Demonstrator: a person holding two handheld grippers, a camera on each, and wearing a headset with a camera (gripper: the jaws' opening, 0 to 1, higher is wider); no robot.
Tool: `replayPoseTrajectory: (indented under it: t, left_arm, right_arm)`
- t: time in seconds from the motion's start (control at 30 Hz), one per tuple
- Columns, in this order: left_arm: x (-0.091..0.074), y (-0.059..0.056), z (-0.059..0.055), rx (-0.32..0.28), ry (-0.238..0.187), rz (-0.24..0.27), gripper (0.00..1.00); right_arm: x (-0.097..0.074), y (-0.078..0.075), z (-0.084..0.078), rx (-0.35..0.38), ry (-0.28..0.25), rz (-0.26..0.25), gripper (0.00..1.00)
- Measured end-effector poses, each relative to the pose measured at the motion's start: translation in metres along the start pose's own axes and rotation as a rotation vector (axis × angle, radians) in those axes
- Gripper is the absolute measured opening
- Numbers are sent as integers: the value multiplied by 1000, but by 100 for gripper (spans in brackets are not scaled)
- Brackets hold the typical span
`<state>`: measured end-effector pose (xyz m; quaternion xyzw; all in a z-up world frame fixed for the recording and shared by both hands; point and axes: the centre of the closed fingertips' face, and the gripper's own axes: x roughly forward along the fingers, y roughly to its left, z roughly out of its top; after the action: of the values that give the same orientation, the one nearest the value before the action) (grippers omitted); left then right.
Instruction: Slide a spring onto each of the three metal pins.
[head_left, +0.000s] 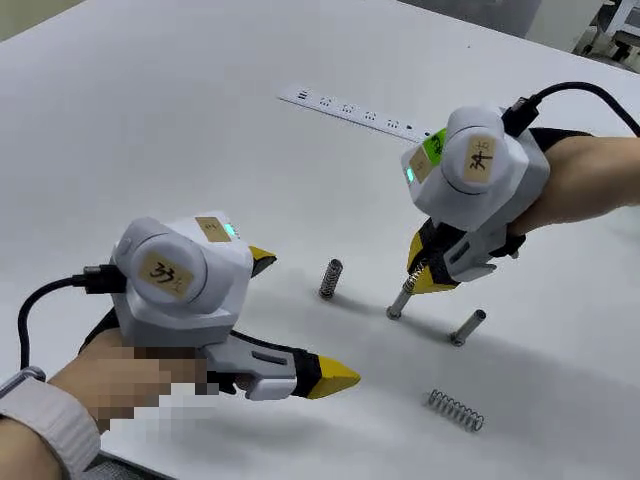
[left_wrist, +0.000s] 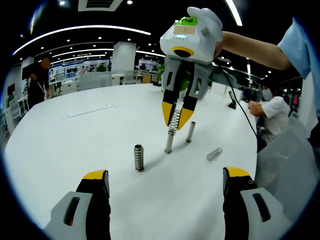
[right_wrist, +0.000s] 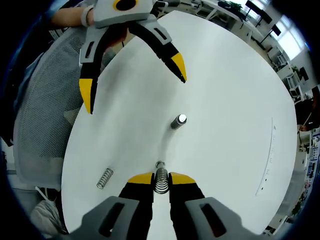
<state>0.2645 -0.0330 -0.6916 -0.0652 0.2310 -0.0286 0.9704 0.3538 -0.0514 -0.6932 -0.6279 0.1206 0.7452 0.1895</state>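
Note:
My right gripper (head_left: 425, 276) is shut on a spring (left_wrist: 174, 120), held upright with its lower end over the top of the middle pin (head_left: 400, 300). In the right gripper view the spring (right_wrist: 161, 180) sits between the closed yellow tips (right_wrist: 162, 178), just above the pin's top (right_wrist: 159, 164). To the left stands a pin wearing a spring (head_left: 331, 278) (left_wrist: 138, 157) (right_wrist: 179, 120). At the right stands a bare pin (head_left: 467, 327) (left_wrist: 190, 131). A loose spring (head_left: 455, 410) (left_wrist: 214, 154) (right_wrist: 104, 178) lies on the table. My left gripper (head_left: 298, 317) (left_wrist: 165, 175) is open and holds nothing, near the sprung pin.
The white table (head_left: 150, 120) carries a flat white power strip (head_left: 350, 108) at the far side. A mesh chair (right_wrist: 45, 115) stands by the table's edge. In the left gripper view, people sit and stand in the office behind, one at the right (left_wrist: 272, 112).

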Motion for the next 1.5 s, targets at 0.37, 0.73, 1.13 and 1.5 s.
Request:
replayPoseTrajectory:
  t: [0.37, 0.73, 1.13, 1.5]
  left_arm:
    - [0, 0, -1, 2, 3, -2, 95]
    - [0, 2, -3, 8, 11, -3, 95]
    - [1, 0, -2, 16, 14, -3, 95]
    - [2, -2, -2, 15, 16, -7, 95]
  right_arm:
    - [16, -1, -2, -10, 24, 10, 13]
    - [33, 0, -4, -16, 36, 22, 13]
    - [45, 4, -7, -2, 38, 27, 13]
    - [49, 4, -5, 6, 33, 26, 13]
